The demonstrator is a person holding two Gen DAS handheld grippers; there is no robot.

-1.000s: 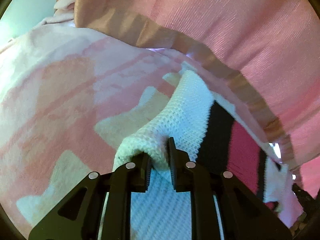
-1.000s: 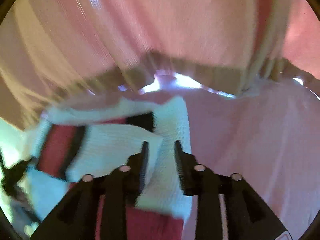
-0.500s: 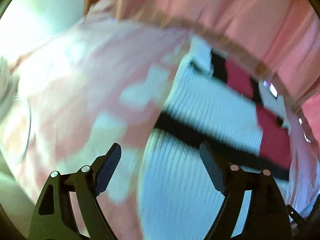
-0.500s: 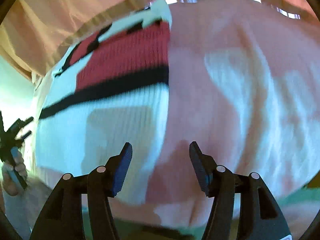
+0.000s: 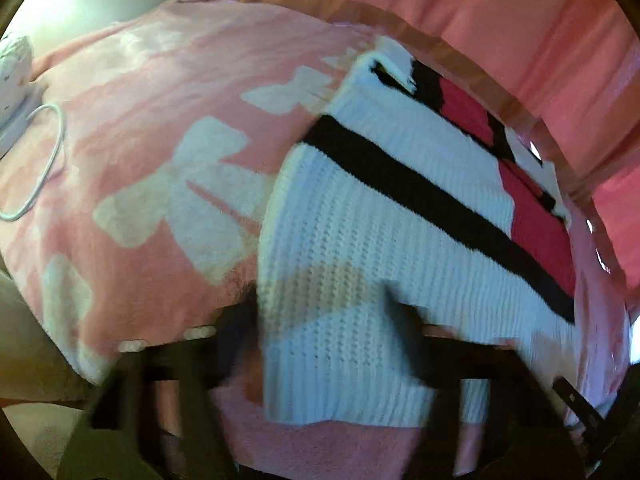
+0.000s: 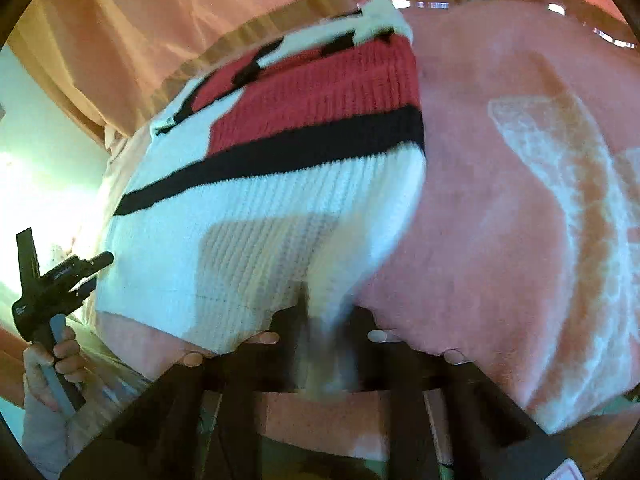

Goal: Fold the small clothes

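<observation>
A white knit sweater with a black stripe and a red panel lies flat on a pink blanket with white bows. My left gripper is blurred at the near left corner of the hem. Its jaws are closing with the white knit between them, and the fingers still stand apart. In the right wrist view the sweater fills the middle. My right gripper is closing at the near right corner, its fingers narrow around a bunch of white hem.
A white cable and a white object lie on the blanket's far left. Pink curtain cloth hangs behind the sweater. A person's hand grips the other tool at the left. The blanket's near edge runs just below the fingers.
Both grippers let go of the folded knit at the far side and pulled back to the near hem. Their jaws opened wide, then narrowed again. The sweater now lies spread flat.
</observation>
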